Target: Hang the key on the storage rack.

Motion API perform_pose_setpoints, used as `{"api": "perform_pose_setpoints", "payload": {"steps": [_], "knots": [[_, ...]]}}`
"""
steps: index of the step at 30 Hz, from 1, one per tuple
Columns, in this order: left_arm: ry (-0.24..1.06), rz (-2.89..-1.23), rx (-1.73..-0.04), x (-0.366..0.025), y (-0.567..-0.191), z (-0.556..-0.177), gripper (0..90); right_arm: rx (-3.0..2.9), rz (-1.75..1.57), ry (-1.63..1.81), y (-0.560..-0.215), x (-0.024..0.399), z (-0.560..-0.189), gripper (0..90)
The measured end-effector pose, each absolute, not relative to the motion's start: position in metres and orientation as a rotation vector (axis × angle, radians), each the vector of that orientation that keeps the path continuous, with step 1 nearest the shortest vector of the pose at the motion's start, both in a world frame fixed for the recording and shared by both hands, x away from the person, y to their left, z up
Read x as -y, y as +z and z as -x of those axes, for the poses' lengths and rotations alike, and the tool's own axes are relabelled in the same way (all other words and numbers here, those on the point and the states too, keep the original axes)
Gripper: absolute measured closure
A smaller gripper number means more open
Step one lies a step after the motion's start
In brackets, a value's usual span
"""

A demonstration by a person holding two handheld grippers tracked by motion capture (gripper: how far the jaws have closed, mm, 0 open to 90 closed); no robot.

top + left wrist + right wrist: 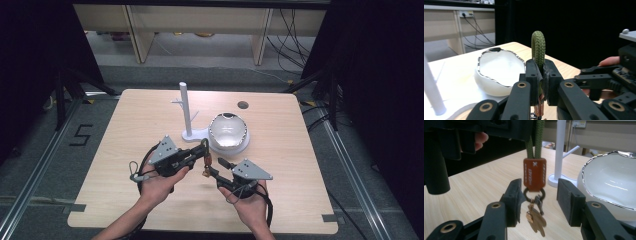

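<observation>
Left claw (541, 75) clamps the green cord loop (538, 47); right claw (539, 200), parted around the hanging keys (536, 218), should close squarely below the brown tag (534, 173).

A light wooden bench (150, 120) carries a white branched stand (186, 112) with a silver-rimmed white bowl (228, 132) just beside it.
</observation>
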State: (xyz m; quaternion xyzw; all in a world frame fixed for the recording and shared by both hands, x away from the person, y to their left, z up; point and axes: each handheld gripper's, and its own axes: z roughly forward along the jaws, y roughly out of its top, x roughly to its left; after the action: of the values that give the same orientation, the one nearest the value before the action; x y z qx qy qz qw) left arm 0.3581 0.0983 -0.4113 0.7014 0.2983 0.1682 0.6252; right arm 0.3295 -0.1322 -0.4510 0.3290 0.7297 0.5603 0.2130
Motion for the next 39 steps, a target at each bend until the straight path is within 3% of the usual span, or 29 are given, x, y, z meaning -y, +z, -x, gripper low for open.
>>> {"api": "perform_pose_setpoints", "payload": {"steps": [29,39], "knots": [[0.638,-1.591,-0.804,-0.159,-0.408,-0.373,83.6,-2.026,-0.977,1.49,-0.462,0.164,-0.324,51.1],[0.67,-1.572,-0.847,-0.172,-0.403,-0.378,83.5,-2.031,-1.026,1.467,-0.467,0.173,-0.32,50.7]]}}
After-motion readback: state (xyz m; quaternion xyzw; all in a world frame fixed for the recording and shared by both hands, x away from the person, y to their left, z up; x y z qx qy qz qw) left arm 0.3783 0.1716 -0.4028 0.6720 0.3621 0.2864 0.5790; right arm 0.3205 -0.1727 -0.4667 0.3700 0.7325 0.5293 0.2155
